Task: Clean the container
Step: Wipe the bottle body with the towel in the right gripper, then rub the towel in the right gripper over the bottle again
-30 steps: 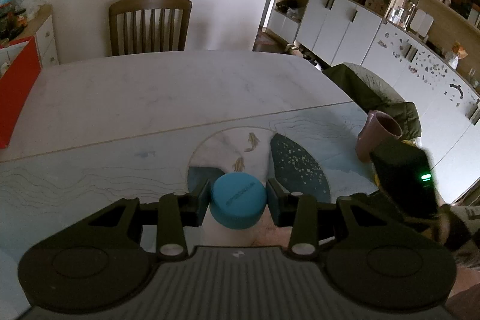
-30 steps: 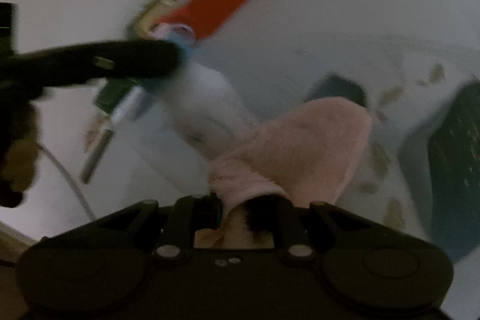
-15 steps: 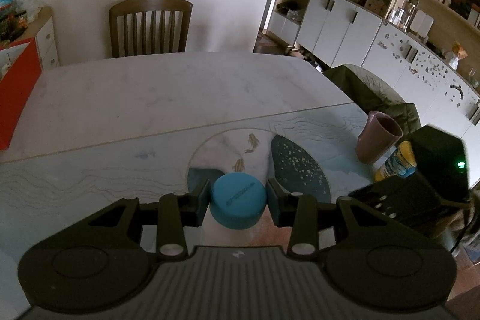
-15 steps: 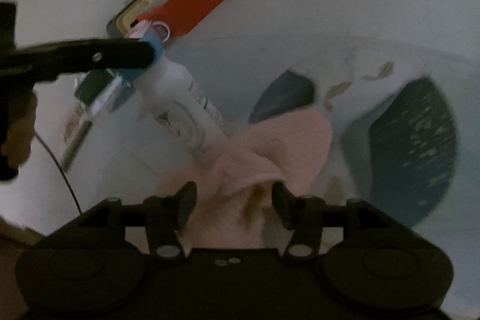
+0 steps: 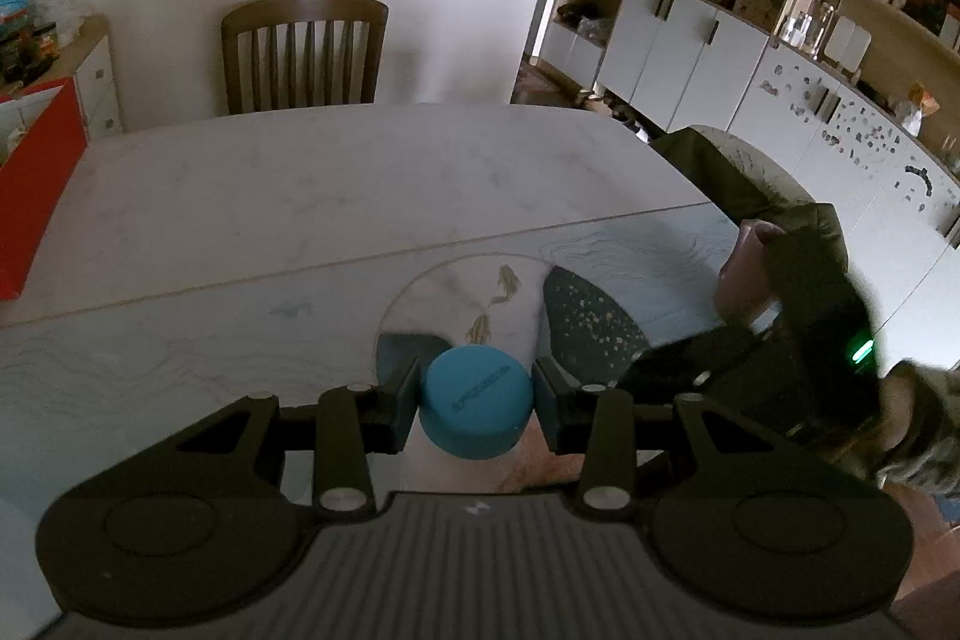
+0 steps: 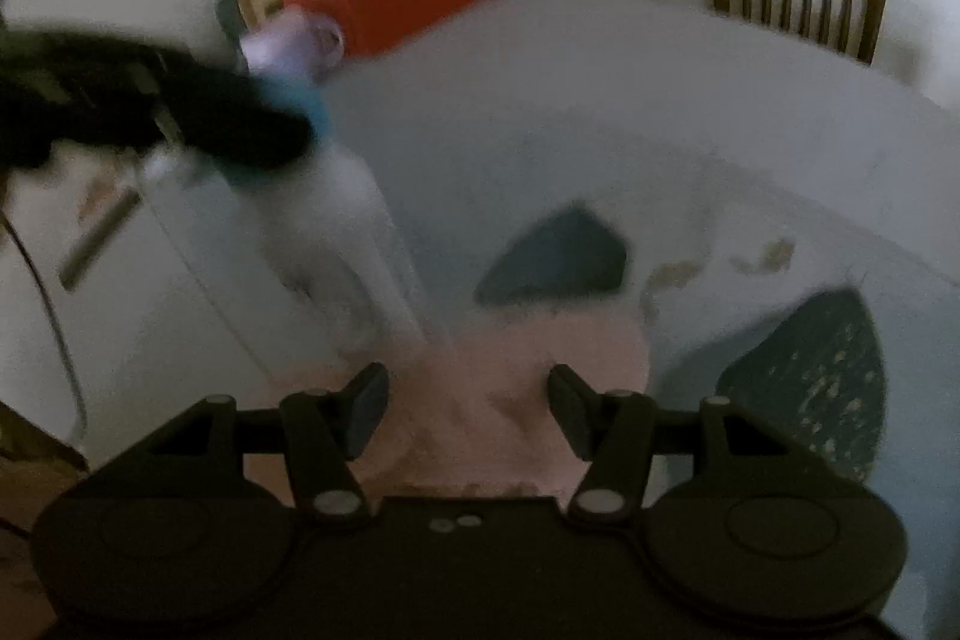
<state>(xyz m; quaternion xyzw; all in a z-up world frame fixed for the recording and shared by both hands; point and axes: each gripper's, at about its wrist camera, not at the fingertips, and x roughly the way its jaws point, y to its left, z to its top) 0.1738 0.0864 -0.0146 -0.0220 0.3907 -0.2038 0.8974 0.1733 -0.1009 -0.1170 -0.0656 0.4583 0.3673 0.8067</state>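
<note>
A white bottle [image 6: 342, 244] with a blue cap [image 5: 477, 403] stands upright on the patterned table mat [image 5: 180, 340]. My left gripper [image 5: 477, 388] is shut on the cap from both sides; in the blurred right wrist view the left gripper [image 6: 288, 130] shows as a dark shape at the bottle's top. A pink cloth [image 6: 540, 364] lies on the mat at the bottle's foot. Just above the cloth my right gripper [image 6: 468, 406] stands open, with its fingers apart on either side of it. In the left wrist view the right gripper's dark body [image 5: 798, 340] shows on the right.
A mauve cup [image 5: 741, 274] stands at the mat's right edge, partly behind the right gripper. A red box [image 5: 30, 184] sits at the table's left edge, with a pale mug [image 6: 288, 46] near it. A wooden chair [image 5: 303, 52] stands at the far side. White cabinets [image 5: 690, 58] line the right wall.
My right gripper has opened, let go of the pink cloth and drawn back; the cloth now lies on the mat. The left gripper has held still on the cap.
</note>
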